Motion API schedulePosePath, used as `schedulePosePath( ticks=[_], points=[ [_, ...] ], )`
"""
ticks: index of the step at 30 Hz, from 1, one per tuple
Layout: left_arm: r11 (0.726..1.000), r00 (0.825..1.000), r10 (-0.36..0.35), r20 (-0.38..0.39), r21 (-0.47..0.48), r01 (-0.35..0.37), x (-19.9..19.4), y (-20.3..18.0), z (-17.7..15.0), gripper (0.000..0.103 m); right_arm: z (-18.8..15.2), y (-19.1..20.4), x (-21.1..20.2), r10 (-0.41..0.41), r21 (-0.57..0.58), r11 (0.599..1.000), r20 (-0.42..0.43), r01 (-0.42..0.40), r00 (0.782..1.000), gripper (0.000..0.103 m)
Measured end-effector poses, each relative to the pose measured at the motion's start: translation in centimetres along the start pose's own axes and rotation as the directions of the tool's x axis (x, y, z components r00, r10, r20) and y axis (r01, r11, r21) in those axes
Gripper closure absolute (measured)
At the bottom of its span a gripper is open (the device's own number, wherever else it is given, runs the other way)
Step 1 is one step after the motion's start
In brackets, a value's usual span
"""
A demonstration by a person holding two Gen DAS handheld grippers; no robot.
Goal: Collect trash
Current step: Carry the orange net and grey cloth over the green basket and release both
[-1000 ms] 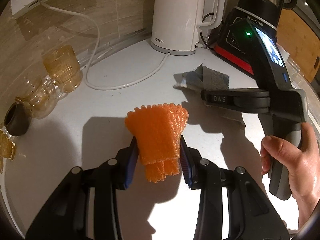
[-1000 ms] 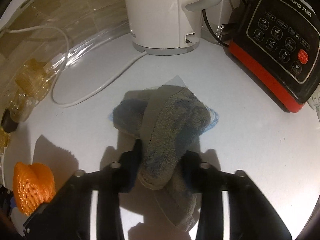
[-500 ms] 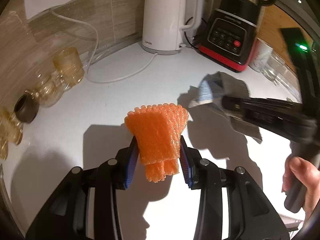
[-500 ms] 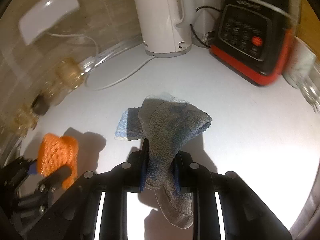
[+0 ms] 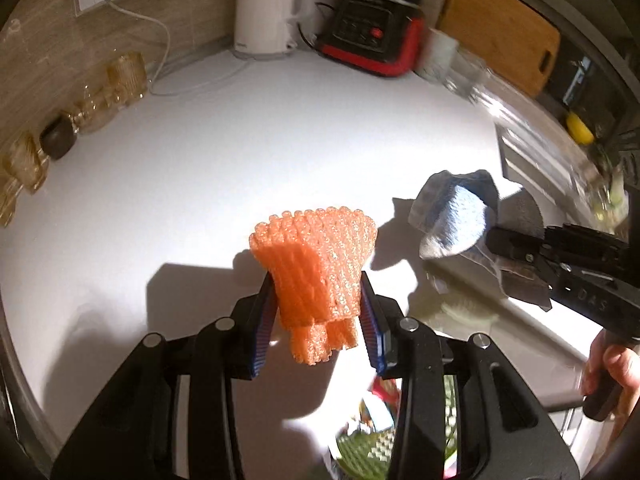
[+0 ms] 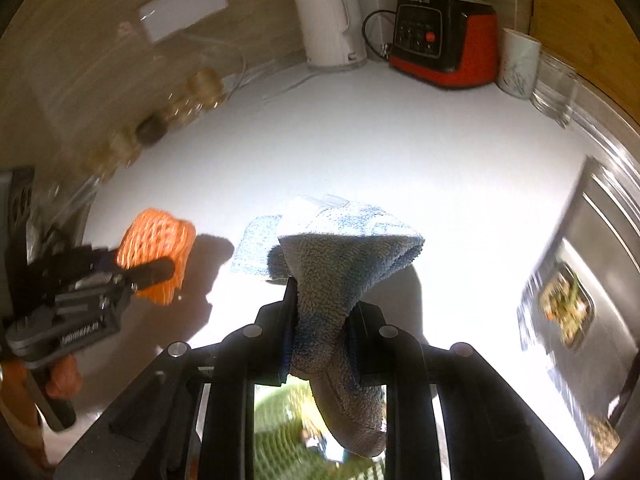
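Note:
My left gripper [image 5: 318, 306] is shut on an orange foam net [image 5: 316, 264] and holds it above the white counter [image 5: 280, 152]. My right gripper [image 6: 322, 328] is shut on a grey-blue cloth [image 6: 340, 264], also held above the counter. The cloth [image 5: 460, 216] shows at the right in the left wrist view. The foam net [image 6: 158, 254] shows at the left in the right wrist view. A green mesh bin with trash [image 6: 288, 436] lies below the counter's near edge and also shows in the left wrist view [image 5: 368, 444].
A white kettle [image 6: 330, 20], a black-and-red blender base [image 6: 444, 44] and a mug [image 6: 518, 64] stand at the back. Amber glassware [image 5: 116, 84] lines the left wall. A steel sink [image 6: 580, 280] holding food scraps lies to the right.
Both grippers have pulled back and up from the counter with their loads. The cloth has been lifted off the counter. The bin below the edge has come into view.

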State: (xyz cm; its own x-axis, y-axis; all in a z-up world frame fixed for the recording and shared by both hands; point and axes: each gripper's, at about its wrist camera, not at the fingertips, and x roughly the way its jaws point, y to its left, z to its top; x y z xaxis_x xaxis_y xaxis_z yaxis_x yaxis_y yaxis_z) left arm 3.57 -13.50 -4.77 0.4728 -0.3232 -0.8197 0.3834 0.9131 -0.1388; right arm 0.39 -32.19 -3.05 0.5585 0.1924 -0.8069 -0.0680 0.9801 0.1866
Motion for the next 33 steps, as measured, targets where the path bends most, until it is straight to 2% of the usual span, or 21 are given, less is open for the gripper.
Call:
schedulePosePath(
  ticks=[5,11,17,27,28,29,31,33],
  points=[
    [1.0,0.999,-0.002,-0.038,0.017,0.003,-1.9,-3.1,-5.1,0.065,-6.4,-0.2,-3.3,0.025,-0.004,1.0,-0.044,-0.025,0.999,0.081],
    [1.0,0.993,-0.014,-0.114,0.001,0.014,-2.0,-5.9,-9.6,0.065,-11.7,-0.2,-4.4,0.053,-0.002,0.999,-0.103,-0.053,0.993,0.079],
    [1.0,0.989,-0.006,-0.151,-0.002,0.005,-1.4,-8.1,-12.1,0.065,-15.2,-0.3,-3.5,0.04,-0.016,0.999,-0.153,-0.043,0.987,0.079],
    [1.0,0.98,0.019,-0.196,-0.002,-0.02,-0.3,-8.6,-14.3,0.065,-17.8,-1.4,0.2,0.029,-0.03,0.999,-0.227,-0.037,0.973,0.079],
    [1.0,0.98,0.021,-0.199,0.003,-0.02,-0.1,-8.7,-14.3,0.065,-18.0,-1.4,0.8,0.022,-0.037,0.999,-0.24,-0.031,0.971,0.073],
    [1.0,0.979,0.021,-0.201,0.004,-0.02,0.0,-8.8,-14.3,0.065,-18.2,-1.3,1.3,0.013,-0.045,0.999,-0.253,-0.025,0.967,0.058],
    [1.0,0.978,0.019,-0.206,0.009,-0.018,0.2,-9.1,-14.3,0.065,-18.5,-1.1,2.1,-0.002,-0.056,0.998,-0.268,-0.013,0.964,0.044],
    [1.0,0.978,0.023,-0.205,0.016,-0.02,0.2,-9.2,-14.3,0.065,-18.7,-1.4,2.0,-0.002,-0.058,0.998,-0.269,-0.015,0.963,0.041]
  ],
)
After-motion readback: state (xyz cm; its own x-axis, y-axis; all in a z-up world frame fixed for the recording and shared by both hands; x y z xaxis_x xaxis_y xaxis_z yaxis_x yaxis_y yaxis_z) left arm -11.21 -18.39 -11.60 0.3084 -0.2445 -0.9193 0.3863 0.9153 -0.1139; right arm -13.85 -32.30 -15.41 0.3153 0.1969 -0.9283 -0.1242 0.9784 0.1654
